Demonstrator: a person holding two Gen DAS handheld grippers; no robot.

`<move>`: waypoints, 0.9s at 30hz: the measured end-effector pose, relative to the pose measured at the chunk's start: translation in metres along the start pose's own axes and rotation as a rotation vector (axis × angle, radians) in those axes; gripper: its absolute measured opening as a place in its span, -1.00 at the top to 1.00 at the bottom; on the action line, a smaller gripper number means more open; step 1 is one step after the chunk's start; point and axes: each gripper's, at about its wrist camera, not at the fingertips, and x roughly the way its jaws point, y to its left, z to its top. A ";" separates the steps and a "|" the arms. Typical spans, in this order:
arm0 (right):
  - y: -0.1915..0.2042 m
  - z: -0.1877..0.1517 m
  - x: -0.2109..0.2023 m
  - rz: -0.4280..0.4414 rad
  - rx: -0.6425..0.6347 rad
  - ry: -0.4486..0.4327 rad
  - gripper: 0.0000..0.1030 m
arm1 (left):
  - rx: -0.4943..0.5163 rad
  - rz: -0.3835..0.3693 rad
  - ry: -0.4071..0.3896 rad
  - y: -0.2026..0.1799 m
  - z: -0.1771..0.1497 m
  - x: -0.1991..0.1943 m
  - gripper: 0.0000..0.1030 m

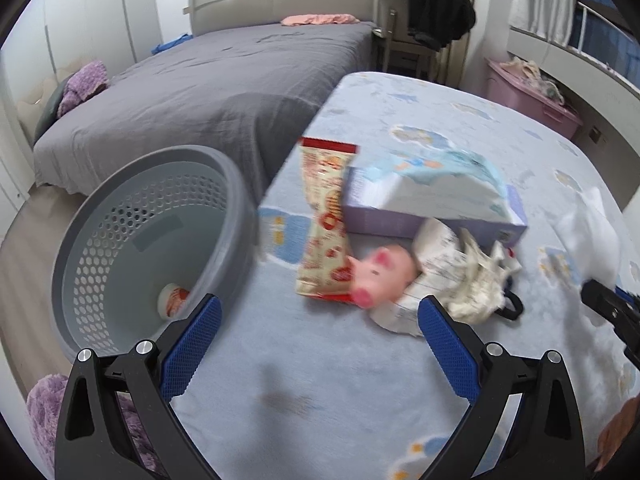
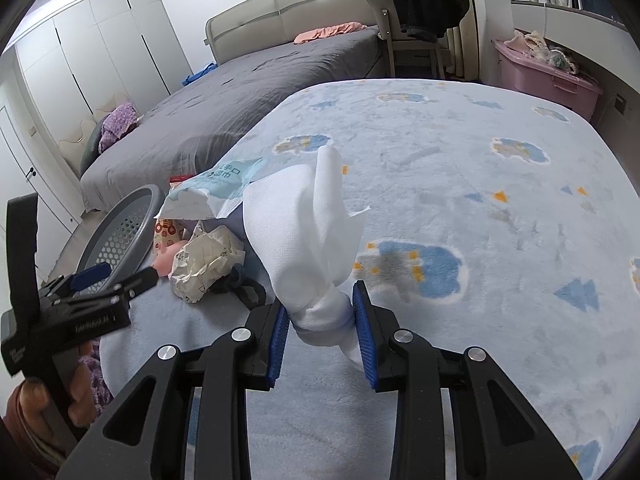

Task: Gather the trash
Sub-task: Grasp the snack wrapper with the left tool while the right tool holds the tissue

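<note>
My right gripper [image 2: 321,312] is shut on a crumpled white tissue [image 2: 308,236] and holds it above the light blue bed cover [image 2: 460,152]; the tissue also shows at the right of the left wrist view [image 1: 588,232]. My left gripper [image 1: 320,316] is open and empty over the cover, near a grey perforated basket [image 1: 152,232] that holds a small wrapper [image 1: 173,299]. In front of it lie a red-and-cream snack wrapper [image 1: 322,224], a pink pig toy [image 1: 380,272], crumpled paper [image 1: 476,280], a purple box [image 1: 432,208] and a blue wipes packet [image 1: 448,164].
A grey bed [image 1: 208,92] stands behind the basket, with a chair draped in black clothing [image 1: 432,4] and a pink storage bin [image 1: 528,92] at the back. A purple knit cloth [image 1: 44,400] lies at the lower left. The right gripper's body [image 1: 612,312] shows at the right edge.
</note>
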 end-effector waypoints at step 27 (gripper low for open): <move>0.001 0.003 0.012 0.017 -0.008 0.025 0.41 | -0.003 0.038 -0.007 0.010 0.041 0.044 -0.74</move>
